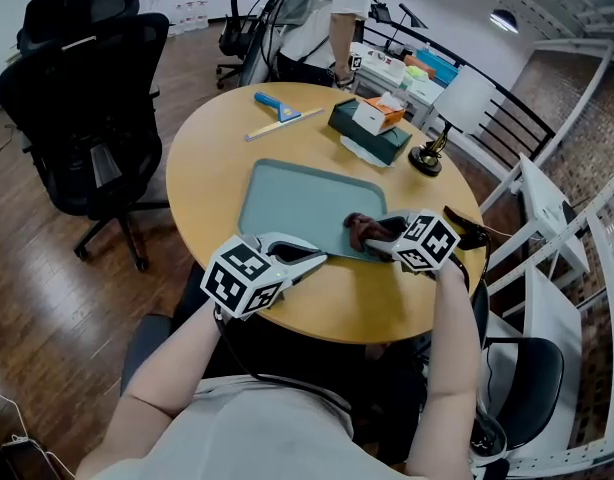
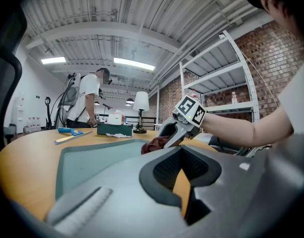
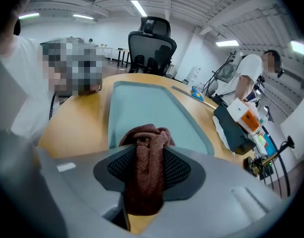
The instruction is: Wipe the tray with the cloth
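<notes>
Reddish-brown cloth (image 3: 144,167) clamped in right claw (image 1: 373,241), resting on teal tray (image 1: 287,203) ahead; left claw (image 1: 313,258) closed, empty, tips at tray's rim.

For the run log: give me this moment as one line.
right gripper: shut on cloth, at tray near-right corner | left gripper: shut, empty, at tray near edge

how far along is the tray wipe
Done: the cloth is picked up, clamped in the right gripper. In hand: it is at the near right corner of the tray, while the left gripper sits shut by the near edge. Left: the rest of the tray; no streaks show how much is wiped.
</notes>
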{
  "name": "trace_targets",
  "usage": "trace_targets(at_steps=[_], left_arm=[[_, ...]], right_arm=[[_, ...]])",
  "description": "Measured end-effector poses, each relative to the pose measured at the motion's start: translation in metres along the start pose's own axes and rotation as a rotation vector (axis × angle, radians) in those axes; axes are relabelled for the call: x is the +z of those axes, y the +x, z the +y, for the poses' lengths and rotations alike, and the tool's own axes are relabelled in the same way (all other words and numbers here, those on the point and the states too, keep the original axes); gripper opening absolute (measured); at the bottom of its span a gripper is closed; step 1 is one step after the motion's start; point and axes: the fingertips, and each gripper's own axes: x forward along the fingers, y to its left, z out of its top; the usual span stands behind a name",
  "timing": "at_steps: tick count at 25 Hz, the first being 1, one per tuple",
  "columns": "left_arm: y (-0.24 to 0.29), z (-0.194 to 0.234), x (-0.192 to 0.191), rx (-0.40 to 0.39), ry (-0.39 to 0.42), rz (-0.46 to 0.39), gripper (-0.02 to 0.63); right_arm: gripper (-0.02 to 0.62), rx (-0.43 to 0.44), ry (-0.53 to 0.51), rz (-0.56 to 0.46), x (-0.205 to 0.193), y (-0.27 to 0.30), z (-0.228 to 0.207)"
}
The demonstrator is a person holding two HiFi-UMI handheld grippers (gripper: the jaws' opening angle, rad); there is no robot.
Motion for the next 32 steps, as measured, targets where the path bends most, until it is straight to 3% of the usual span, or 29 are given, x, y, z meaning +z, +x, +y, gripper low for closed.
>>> trace_targets(at_steps=[10, 23, 32], left_arm=[[0.001, 0.001, 0.001, 0.001, 0.004, 0.003, 0.000], [0.001, 0.000, 0.000, 0.004, 0.004, 0.005, 0.000], [0.001, -0.002, 0.000, 0.004, 0.009, 0.005, 0.000]], right_arm=[[0.149, -0.005, 0.069, 0.023, 0.000, 0.026, -0.050], [0.149, -0.111, 0.172, 0.046, 0.001, 0.058, -0.124], [0.150, -0.155, 0.161, 0.063, 0.007, 0.062, -0.135]])
